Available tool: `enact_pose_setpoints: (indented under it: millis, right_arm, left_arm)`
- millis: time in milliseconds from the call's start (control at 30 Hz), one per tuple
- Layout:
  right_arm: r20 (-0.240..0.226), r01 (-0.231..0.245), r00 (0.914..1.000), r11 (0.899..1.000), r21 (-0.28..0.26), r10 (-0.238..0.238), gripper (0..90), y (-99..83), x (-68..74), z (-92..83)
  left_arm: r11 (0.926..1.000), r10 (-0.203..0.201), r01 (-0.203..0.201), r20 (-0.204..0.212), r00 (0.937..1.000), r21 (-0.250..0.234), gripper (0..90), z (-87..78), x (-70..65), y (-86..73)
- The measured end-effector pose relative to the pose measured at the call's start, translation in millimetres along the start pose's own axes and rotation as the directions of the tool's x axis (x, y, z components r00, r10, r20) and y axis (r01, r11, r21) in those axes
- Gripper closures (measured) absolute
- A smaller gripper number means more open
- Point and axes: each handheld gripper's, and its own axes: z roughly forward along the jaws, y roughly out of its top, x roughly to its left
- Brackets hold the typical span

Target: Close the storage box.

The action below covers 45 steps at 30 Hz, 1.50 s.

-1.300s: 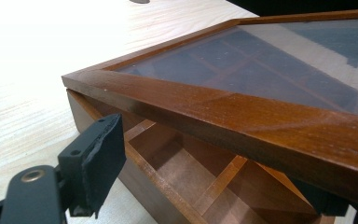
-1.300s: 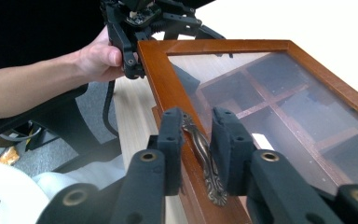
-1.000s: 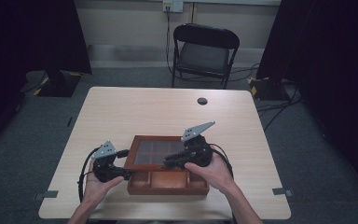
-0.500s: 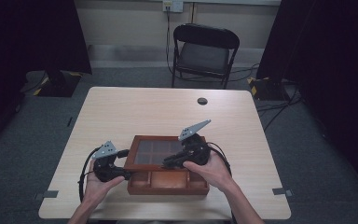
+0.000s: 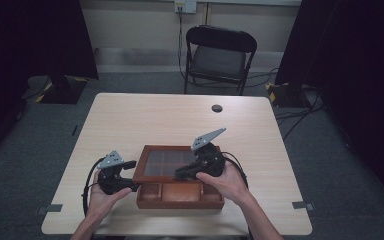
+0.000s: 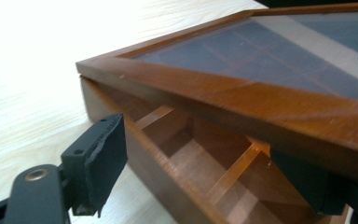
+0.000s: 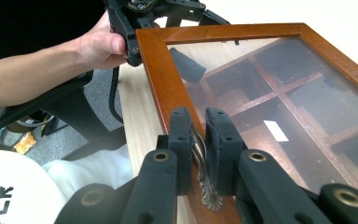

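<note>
A brown wooden box [image 5: 180,199] with divided compartments lies near the table's front edge. Its glass-paned lid [image 5: 166,164] is tilted up a little at the front. My right gripper [image 5: 181,174] is shut on the small metal handle [image 7: 209,198] on the lid's front frame [image 7: 154,70]. My left gripper [image 5: 131,184] is open and straddles the box's left wall [image 6: 163,179]: one pad [image 6: 100,161] stands outside, clear of the wood, and the other jaw sits inside under the lid [image 6: 242,95]. The left gripper [image 7: 156,11] also shows in the right gripper view, at the lid's far corner.
A small round black object [image 5: 217,108] lies at the table's far side. A black folding chair [image 5: 217,55] stands behind the table [image 5: 130,120]. Cables trail from both grippers beside the box. Dark curtains flank the room.
My right gripper has shifted slightly left while holding the lid's handle. The left gripper and the box have stayed put.
</note>
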Motion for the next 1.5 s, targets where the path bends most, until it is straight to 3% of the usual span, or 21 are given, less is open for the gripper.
enact_pose_setpoints:
  millis: [300, 733, 833, 1100, 1233, 1300, 1500]
  right_arm:
    - [0.005, 0.011, 0.9999, 1.000, 0.013, -0.011, 81.8, -1.3, 1.5, 2.1]
    - [0.017, 0.029, 0.9994, 0.999, 0.046, -0.030, 81.9, -19.2, 6.1, 16.5]
    - [0.018, 0.030, 0.9994, 0.999, 0.044, -0.030, 82.0, -23.7, 6.3, 19.1]
    - [0.025, 0.041, 0.9988, 0.998, 0.052, -0.043, 82.0, -31.8, 7.4, 25.6]
    - [0.024, 0.036, 0.9990, 0.998, 0.056, -0.037, 82.1, -37.2, 6.9, 29.8]
    - [0.026, 0.038, 0.9989, 0.997, 0.060, -0.039, 82.1, -38.7, 6.8, 31.0]
    - [0.034, 0.040, 0.9985, 0.997, 0.068, -0.043, 82.1, -41.8, 7.3, 34.5]
  left_arm:
    - [0.9996, -0.026, 0.026, -0.060, 0.9979, 0.012, 18.9, -15.0, 17.9, -7.1]
    - [0.9960, -0.079, 0.085, -0.173, 0.9817, 0.027, 23.6, -38.1, 55.6, -20.7]
    - [0.9940, -0.101, 0.107, -0.184, 0.9777, 0.023, 22.8, -41.4, 61.0, -23.8]
    - [0.9924, -0.091, 0.107, -0.222, 0.9707, 0.060, 22.9, -40.6, 69.9, -34.1]
    - [0.9910, -0.088, 0.106, -0.206, 0.9746, 0.082, 23.0, -39.8, 71.4, -39.3]
    - [0.9926, -0.084, 0.101, -0.209, 0.9743, 0.068, 22.9, -39.3, 70.4, -38.5]
    - [0.9904, -0.081, 0.103, -0.216, 0.9731, 0.093, 21.2, -37.3, 71.8, -40.2]
